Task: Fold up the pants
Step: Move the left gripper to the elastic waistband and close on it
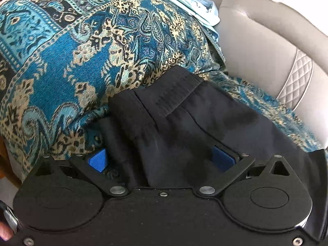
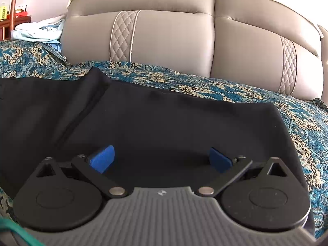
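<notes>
Blue pads [image 1: 98,160] of the left gripper [image 1: 161,160] are spread wide, with bunched black pants [image 1: 174,123] lying between them, not pinched. Pads [image 2: 102,158] of the right gripper [image 2: 162,160] are likewise held apart above the flat pants [image 2: 164,123]. The pants are spread over a teal paisley throw [image 1: 61,61] on a beige leather sofa [image 2: 174,37].

Left hand-held gripper [image 1: 161,160] and right hand-held gripper [image 2: 162,160] — both spread wide, blue pads apart.
</notes>
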Available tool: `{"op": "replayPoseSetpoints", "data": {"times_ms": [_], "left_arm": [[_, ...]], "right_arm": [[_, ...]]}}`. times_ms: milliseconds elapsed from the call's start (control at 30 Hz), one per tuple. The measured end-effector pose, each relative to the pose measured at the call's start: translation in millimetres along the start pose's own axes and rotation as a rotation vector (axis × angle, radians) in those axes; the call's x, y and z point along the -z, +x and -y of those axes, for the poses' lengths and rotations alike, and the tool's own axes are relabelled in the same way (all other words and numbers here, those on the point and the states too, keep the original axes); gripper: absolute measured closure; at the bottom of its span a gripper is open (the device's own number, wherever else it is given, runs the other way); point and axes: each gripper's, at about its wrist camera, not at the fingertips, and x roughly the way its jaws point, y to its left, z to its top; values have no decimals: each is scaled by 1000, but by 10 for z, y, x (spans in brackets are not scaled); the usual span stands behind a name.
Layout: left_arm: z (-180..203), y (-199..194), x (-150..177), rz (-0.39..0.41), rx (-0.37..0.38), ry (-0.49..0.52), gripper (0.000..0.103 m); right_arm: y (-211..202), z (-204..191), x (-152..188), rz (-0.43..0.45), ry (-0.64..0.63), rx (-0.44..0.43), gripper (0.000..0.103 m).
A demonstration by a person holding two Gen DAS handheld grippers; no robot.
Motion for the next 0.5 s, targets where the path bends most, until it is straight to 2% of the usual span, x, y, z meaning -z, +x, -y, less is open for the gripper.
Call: {"op": "replayPoseSetpoints", "data": {"times_ms": [233,500], "left_arm": [[82,114,-73,-16,-53,2,0],[3,155,-91,12,-19,25,0]], "right_arm": [[15,6,-39,-26,5,-5,0],[15,2,-36,-28,-8,-12,0]]}}
